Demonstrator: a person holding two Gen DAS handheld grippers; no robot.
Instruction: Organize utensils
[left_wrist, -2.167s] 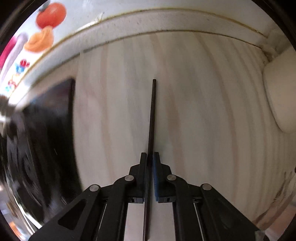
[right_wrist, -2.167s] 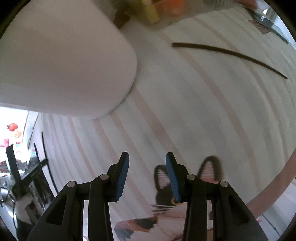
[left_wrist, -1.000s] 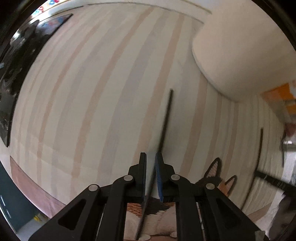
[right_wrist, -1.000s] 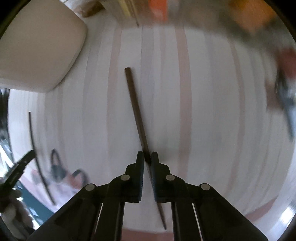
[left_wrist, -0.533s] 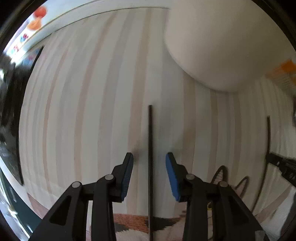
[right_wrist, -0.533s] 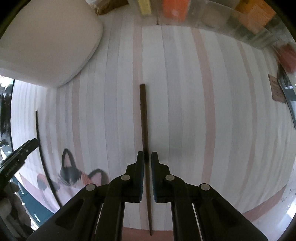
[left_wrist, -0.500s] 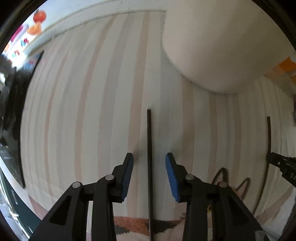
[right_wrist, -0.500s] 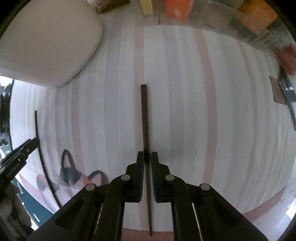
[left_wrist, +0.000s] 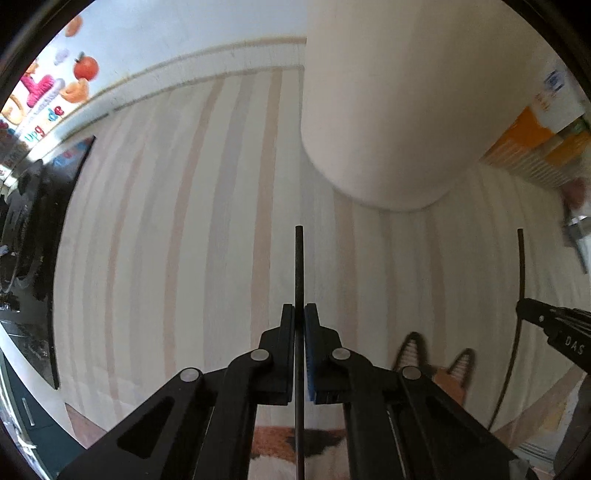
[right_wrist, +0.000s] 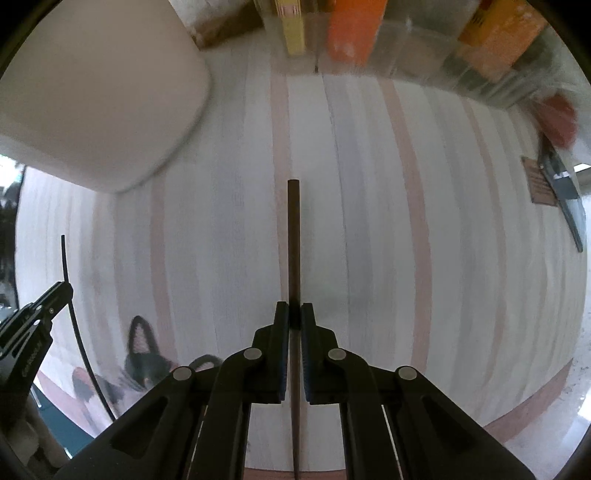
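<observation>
Dark wood is what we carry in each claw: one chopstick per side. Our left gripper is clenched on the left chopstick, which runs straight ahead along the finger axis, its blunt end forward and its tail passing back between the jaws. Our right gripper grasps the right chopstick in the same manner, thick end forward, tapered tip trailing behind the fingers. Both sticks lie parallel to their own claw, over the striped placemat; we cannot tell whether they touch it.

The relation that governs the next move is bearing to the white container. From the left claw it stands ahead and slightly to the right, with the chopstick's end near its base. From the right claw it stands ahead and well to the left. We judge the left side nearer.

If the container is the destination, each long axis points at its wall or past it, so we expect to raise and tilt the sticks before release.
</observation>
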